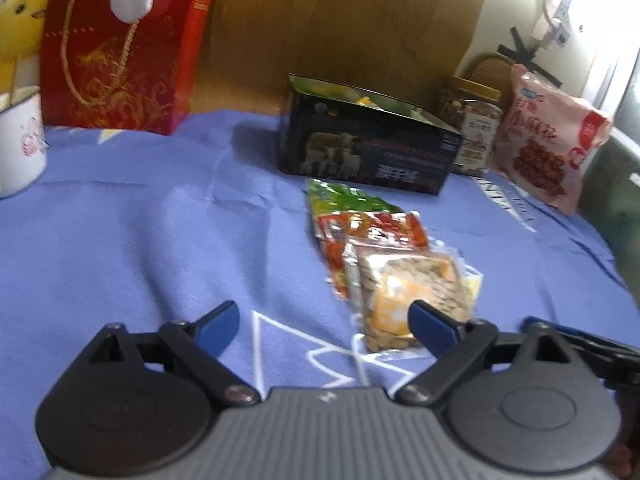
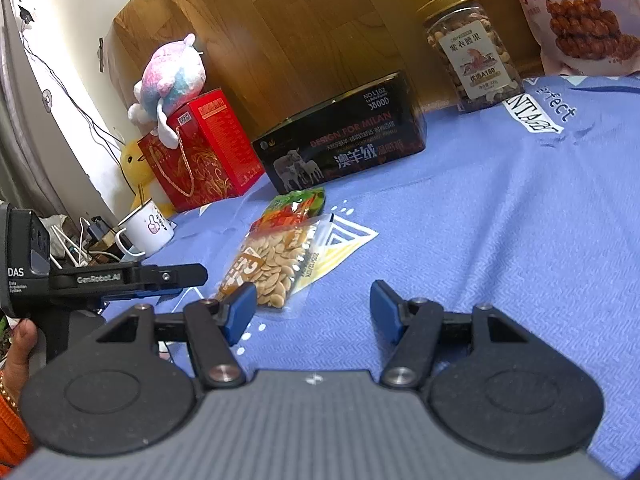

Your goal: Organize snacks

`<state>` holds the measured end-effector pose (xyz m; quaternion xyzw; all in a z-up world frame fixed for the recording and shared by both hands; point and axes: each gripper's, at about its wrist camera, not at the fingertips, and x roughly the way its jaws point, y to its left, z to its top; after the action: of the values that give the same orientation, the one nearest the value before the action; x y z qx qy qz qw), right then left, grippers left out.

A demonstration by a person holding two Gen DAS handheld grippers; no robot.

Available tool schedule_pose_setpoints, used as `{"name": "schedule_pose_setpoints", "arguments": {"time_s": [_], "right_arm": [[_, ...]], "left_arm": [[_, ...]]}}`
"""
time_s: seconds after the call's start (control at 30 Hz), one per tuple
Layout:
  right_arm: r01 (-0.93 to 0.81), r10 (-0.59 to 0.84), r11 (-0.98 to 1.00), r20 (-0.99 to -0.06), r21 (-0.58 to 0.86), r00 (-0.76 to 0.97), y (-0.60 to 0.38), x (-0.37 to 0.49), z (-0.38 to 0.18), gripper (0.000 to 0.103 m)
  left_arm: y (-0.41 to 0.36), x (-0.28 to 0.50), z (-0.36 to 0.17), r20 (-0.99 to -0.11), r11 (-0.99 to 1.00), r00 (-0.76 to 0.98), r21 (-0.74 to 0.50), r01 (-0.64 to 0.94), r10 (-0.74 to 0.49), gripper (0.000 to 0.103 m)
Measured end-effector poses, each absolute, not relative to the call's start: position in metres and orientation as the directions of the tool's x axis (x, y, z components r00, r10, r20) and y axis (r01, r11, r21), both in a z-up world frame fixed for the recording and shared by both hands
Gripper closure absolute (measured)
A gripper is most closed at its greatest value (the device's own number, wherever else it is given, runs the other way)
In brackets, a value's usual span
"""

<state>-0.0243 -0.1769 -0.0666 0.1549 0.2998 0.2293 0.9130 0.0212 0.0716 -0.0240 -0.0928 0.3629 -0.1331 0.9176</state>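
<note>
Snack packets point(image 1: 384, 264) lie in a loose overlapping pile on the blue cloth point(image 1: 160, 232) covering the surface, just in front of the open black box point(image 1: 368, 148). The clear nut packet point(image 2: 272, 264) sits nearest you, with a red packet point(image 1: 372, 228) and a green packet point(image 2: 300, 200) tucked behind it.

Your left gripper point(image 1: 324, 320) has its jaws wide apart, holding nothing, with its right fingertip over the nut packet's near end. Your right gripper point(image 2: 312, 308) is likewise spread and empty, just right of that packet.

Handling, as a judgement: these packets look light, crinkly and slick, contents loose and crushable. Pinch a sealed edge or corner, not the bulging middle. Since they overlap, lifting one will likely drag another.

Around: nut jar point(image 2: 472, 52) and pink snack bag point(image 1: 552, 140) stand right of the box; red gift bag point(image 1: 120, 52) with a plush toy point(image 2: 172, 76) on top, a yellow plush point(image 1: 24, 12) and a white mug point(image 2: 148, 228) sit left. The box wall is the nearest obstacle; the two grippers are also close together.
</note>
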Motion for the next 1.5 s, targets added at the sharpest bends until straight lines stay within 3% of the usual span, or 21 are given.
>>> {"name": "schedule_pose_setpoints", "arguments": {"time_s": [0.2, 0.27, 0.33, 0.37, 0.4, 0.5, 0.6, 0.93, 1.03, 1.1, 1.23, 1.37, 1.47, 1.5], "right_arm": [[-0.406, 0.549, 0.835, -0.523, 0.371, 0.652, -0.148, -0.003, -0.061, 0.037], [-0.439, 0.556, 0.831, -0.562, 0.342, 0.613, -0.131, 0.006, -0.064, 0.037], [-0.479, 0.537, 0.836, -0.577, 0.268, 0.616, -0.118, 0.006, -0.063, 0.037], [-0.497, 0.547, 0.827, -0.584, 0.263, 0.6, -0.112, 0.005, -0.064, 0.051], [-0.504, 0.552, 0.822, -0.591, 0.266, 0.588, -0.109, 0.003, -0.064, 0.071], [-0.511, 0.524, 0.834, -0.591, 0.209, 0.614, -0.107, -0.013, -0.063, 0.074], [-0.488, 0.539, 0.833, -0.579, 0.261, 0.612, -0.123, -0.028, -0.063, 0.076], [-0.376, 0.529, 0.847, -0.527, 0.376, 0.665, -0.174, -0.083, -0.067, 0.075], [-0.365, 0.521, 0.851, -0.519, 0.378, 0.677, -0.177, -0.086, -0.066, 0.068], [-0.376, 0.51, 0.859, -0.521, 0.347, 0.684, -0.175, -0.088, -0.064, 0.061], [-0.4, 0.52, 0.854, -0.521, 0.333, 0.677, -0.17, -0.088, -0.067, 0.051], [-0.406, 0.519, 0.855, -0.521, 0.324, 0.678, -0.166, -0.087, -0.067, 0.051], [-0.416, 0.494, 0.869, -0.536, 0.269, 0.685, -0.156, -0.09, -0.067, 0.054], [-0.414, 0.478, 0.877, -0.539, 0.244, 0.694, -0.153, -0.091, -0.067, 0.061]], "left_arm": [[0.069, 0.028, -0.029, -0.625, 0.877, 0.622, -0.405, 0.258, -0.472, 0.0], [0.064, 0.031, -0.031, -0.619, 0.879, 0.63, -0.394, 0.267, -0.469, 0.0], [0.059, 0.032, -0.031, -0.618, 0.875, 0.626, -0.403, 0.268, -0.477, 0.007], [0.055, 0.031, -0.03, -0.624, 0.874, 0.616, -0.399, 0.277, -0.481, 0.016], [0.051, 0.028, -0.029, -0.631, 0.885, 0.623, -0.376, 0.275, -0.462, 0.021], [0.046, 0.018, -0.028, -0.64, 0.898, 0.631, -0.35, 0.266, -0.437, 0.039], [0.048, 0.005, -0.025, -0.627, 0.868, 0.605, -0.412, 0.277, -0.491, 0.044], [0.008, -0.032, -0.027, -0.632, 0.823, 0.527, -0.428, 0.373, -0.568, 0.043], [0.019, -0.033, -0.018, -0.613, 0.817, 0.54, -0.452, 0.359, -0.577, 0.035], [0.031, -0.034, -0.01, -0.591, 0.823, 0.576, -0.458, 0.337, -0.565, 0.023], [0.041, -0.027, -0.008, -0.58, 0.791, 0.545, -0.51, 0.336, -0.606, 0.019], [0.028, -0.017, -0.029, -0.615, 0.791, 0.499, -0.515, 0.331, -0.61, 0.024], [0.018, -0.021, -0.03, -0.622, 0.799, 0.502, -0.483, 0.358, -0.601, 0.042], [0.015, -0.022, -0.031, -0.622, 0.788, 0.484, -0.495, 0.367, -0.616, 0.045]]}}
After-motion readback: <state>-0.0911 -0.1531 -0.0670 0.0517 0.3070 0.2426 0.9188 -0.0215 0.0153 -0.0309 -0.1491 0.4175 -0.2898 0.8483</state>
